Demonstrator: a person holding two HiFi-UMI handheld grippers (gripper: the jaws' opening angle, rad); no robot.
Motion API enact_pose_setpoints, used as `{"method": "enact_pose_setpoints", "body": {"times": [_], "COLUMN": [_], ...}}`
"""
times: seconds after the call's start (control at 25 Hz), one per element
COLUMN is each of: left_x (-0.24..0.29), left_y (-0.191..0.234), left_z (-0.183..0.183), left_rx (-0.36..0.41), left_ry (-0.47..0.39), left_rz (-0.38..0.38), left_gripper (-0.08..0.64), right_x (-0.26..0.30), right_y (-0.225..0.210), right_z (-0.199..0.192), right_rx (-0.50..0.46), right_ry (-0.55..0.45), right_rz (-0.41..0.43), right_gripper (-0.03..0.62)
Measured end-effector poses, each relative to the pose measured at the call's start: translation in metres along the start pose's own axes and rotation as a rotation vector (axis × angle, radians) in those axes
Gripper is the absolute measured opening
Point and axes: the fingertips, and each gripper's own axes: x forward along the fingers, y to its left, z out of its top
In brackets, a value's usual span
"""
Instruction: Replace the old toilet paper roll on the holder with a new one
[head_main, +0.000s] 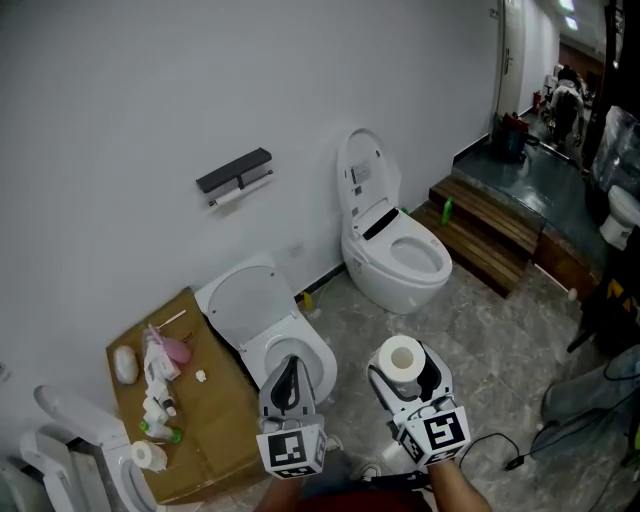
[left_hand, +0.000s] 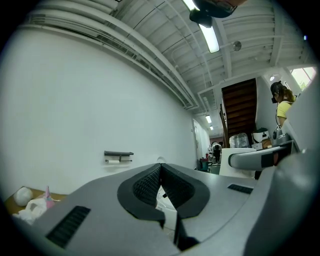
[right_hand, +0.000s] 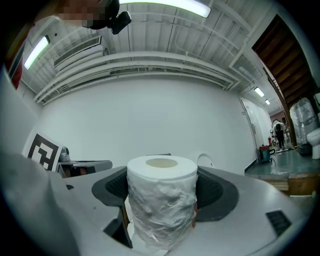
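The black wall holder (head_main: 236, 172) carries a thin, nearly used-up roll (head_main: 232, 197) on its bar. It also shows small and far off in the left gripper view as the holder (left_hand: 118, 154). My right gripper (head_main: 402, 364) is shut on a new toilet paper roll (head_main: 404, 357), which stands upright between the pads. That new roll (right_hand: 161, 205) fills the middle of the right gripper view, wrapped in thin plastic. My left gripper (head_main: 288, 378) is shut with nothing in it, its pads (left_hand: 150, 184) pressed together. Both grippers point level toward the wall.
A toilet (head_main: 266, 326) with its lid up stands just ahead of the left gripper. A second toilet (head_main: 393, 243) is to the right. A cardboard sheet (head_main: 205, 415) on the floor holds bottles, a pink item and a spare roll (head_main: 149, 456). Wooden steps (head_main: 490, 228) lie far right.
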Motion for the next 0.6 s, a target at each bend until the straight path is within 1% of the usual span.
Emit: {"method": "enact_pose_setpoints", "body": {"times": [0.16,0.24,0.36,0.48,0.6], "left_x": [0.026,0.044,0.072,0.103,0.13], "left_y": [0.01,0.019,0.041,0.063,0.096], "left_z": [-0.003,-0.001,0.002,-0.001,-0.006], "left_rx": [-0.01,-0.01,-0.029,-0.033,-0.03], "left_ry": [-0.008,-0.03,-0.058,-0.057,-0.048], "left_rz": [0.013,0.02,0.044,0.061,0.09], "left_gripper": [0.015,0.015,0.015,0.015,0.015], "right_x": [0.026,0.047,0.082,0.121,0.165], "right_y": [-0.007,-0.009,-0.009,-0.007,0.005], "right_z": [-0.003,-0.001,-0.002,0.0,0.004], "right_rx": [-0.009,-0.024,-0.044,-0.064,-0.072], "right_ry": [0.008,0.0,0.005,0.011,0.009], "right_rz": [0.017,0.027,0.05,0.085,0.127], "right_gripper": [0.385,0.385,0.385,0.385,0.385]}}
